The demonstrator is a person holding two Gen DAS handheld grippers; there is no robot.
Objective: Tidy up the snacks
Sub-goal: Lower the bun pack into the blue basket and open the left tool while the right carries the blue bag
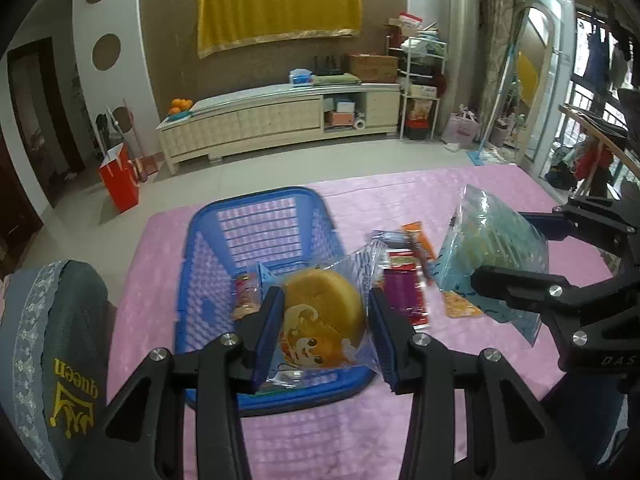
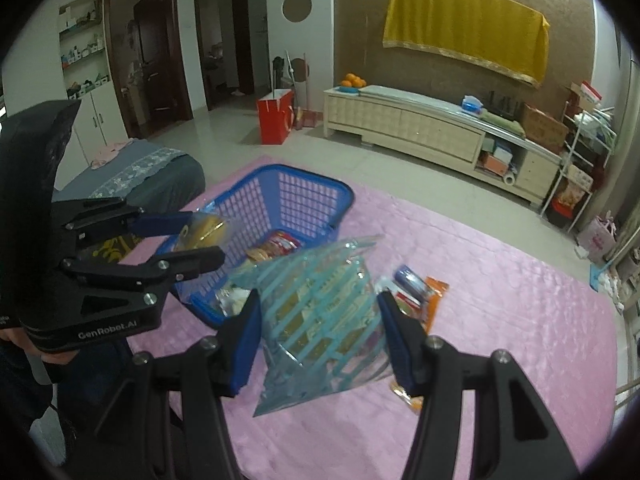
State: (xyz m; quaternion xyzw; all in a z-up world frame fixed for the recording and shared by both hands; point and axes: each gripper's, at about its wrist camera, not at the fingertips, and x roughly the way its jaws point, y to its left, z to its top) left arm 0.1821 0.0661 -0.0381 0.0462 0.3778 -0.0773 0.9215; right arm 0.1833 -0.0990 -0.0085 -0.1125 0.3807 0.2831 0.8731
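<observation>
My left gripper [image 1: 322, 332] is shut on a round golden cake in a clear wrapper [image 1: 322, 312], held above the near end of the blue basket [image 1: 256, 240]. In the right wrist view that gripper [image 2: 192, 240] hangs over the basket's near left rim [image 2: 280, 196] with the cake [image 2: 204, 230]. My right gripper [image 2: 318, 336] is shut on a blue-striped clear bag of snacks [image 2: 324, 312], lifted over the pink tablecloth [image 2: 500, 320] right of the basket. The left wrist view shows this bag [image 1: 492, 248] in the right gripper [image 1: 516, 248].
Red and orange snack packets [image 1: 246, 294] lie inside the basket. More packets, purple, red and orange [image 1: 404, 280], lie on the cloth between basket and bag. A grey cushioned chair [image 1: 52, 340] stands at the table's left. A long cabinet [image 1: 280, 120] lines the far wall.
</observation>
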